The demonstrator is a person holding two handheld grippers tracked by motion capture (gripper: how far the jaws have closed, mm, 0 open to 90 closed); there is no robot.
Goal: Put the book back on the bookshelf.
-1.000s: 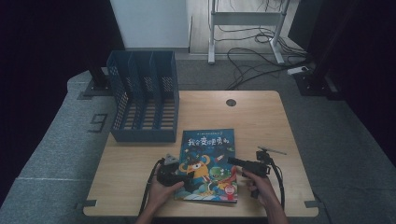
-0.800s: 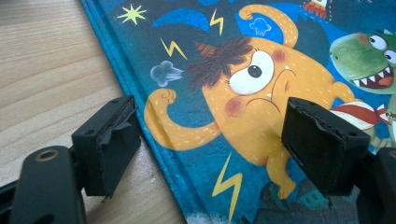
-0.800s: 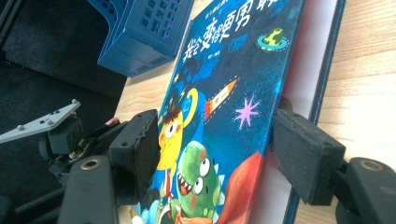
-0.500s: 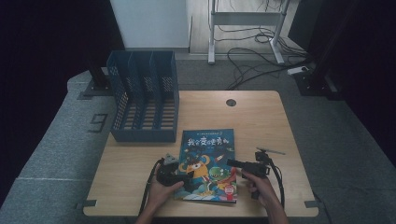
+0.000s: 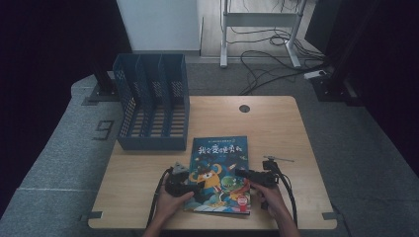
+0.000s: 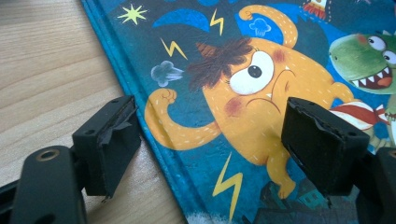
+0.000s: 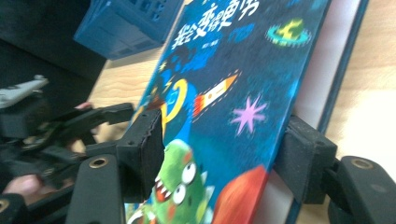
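Blue is the colour that stands out from above: a picture book (image 5: 220,173) with a dark blue cover lies flat near the front edge of the pale wooden table (image 5: 276,128), and a blue slotted file rack (image 5: 150,103) stands at the table's far left corner, its three compartments open and nothing to be seen in them. From the high view the left gripper (image 5: 196,186) sits at the book's left edge and the right gripper (image 5: 238,173) reaches in over its right side, both held by hands coming up from the bottom. A small round hole (image 5: 244,108) is set in the tabletop beyond the book. Looking along the left gripper (image 6: 210,140), its jaws stand wide apart, one over bare wood just beside the book's spine edge, the other over the cover (image 6: 261,84) with its orange monster; I cannot tell whether either pad touches. Looking along the right gripper (image 7: 224,149), the front cover (image 7: 233,93) is lifted off the white pages and stands between the two jaws, which have just been closing; one pad is on the printed side, the other behind the cover's free edge, and whether they press on it is not clear. The file rack (image 7: 126,23) shows beyond, and the left gripper (image 7: 112,113) sits off to that view's left.
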